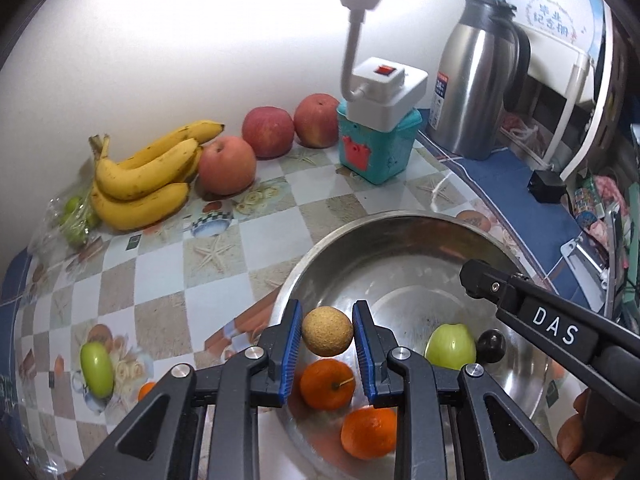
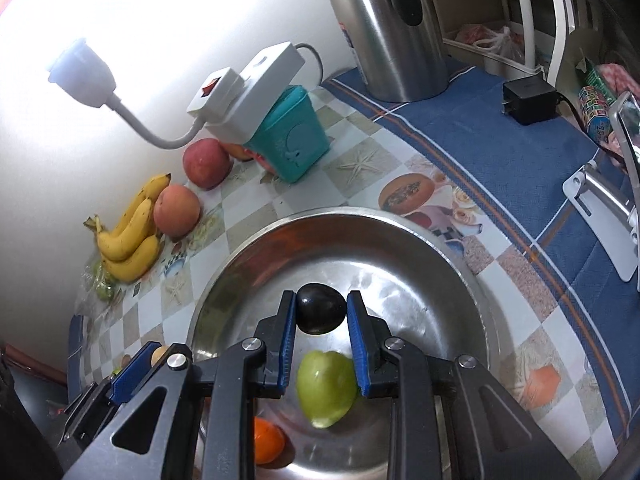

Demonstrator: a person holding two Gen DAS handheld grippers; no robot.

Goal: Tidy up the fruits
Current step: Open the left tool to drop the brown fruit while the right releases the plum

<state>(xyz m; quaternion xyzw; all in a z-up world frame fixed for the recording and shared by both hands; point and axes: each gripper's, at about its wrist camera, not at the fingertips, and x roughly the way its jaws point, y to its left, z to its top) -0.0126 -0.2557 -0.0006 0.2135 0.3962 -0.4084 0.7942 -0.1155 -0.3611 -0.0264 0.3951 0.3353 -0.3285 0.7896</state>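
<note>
My left gripper [image 1: 327, 334] is shut on a small tan rough-skinned fruit [image 1: 327, 331] and holds it over the near-left rim of a steel bowl [image 1: 400, 236]. Two oranges [image 1: 327, 384] and a green fruit [image 1: 451, 346] lie in the bowl. My right gripper [image 2: 321, 314] is shut on a dark plum [image 2: 321, 314] above the bowl [image 2: 248, 252], with the green fruit [image 2: 326, 388] below it. An orange [image 2: 267, 445] shows at the bottom left. Another green fruit [image 1: 96, 369] lies on the tablecloth to the left.
Bananas [image 1: 144, 184] and three red apples [image 1: 267, 132] sit along the wall. A teal box [image 1: 376, 148] carries a white power strip with a lamp. A steel thermos [image 1: 476, 80] stands at the back right. A bag of small green fruit [image 1: 74, 220] lies far left.
</note>
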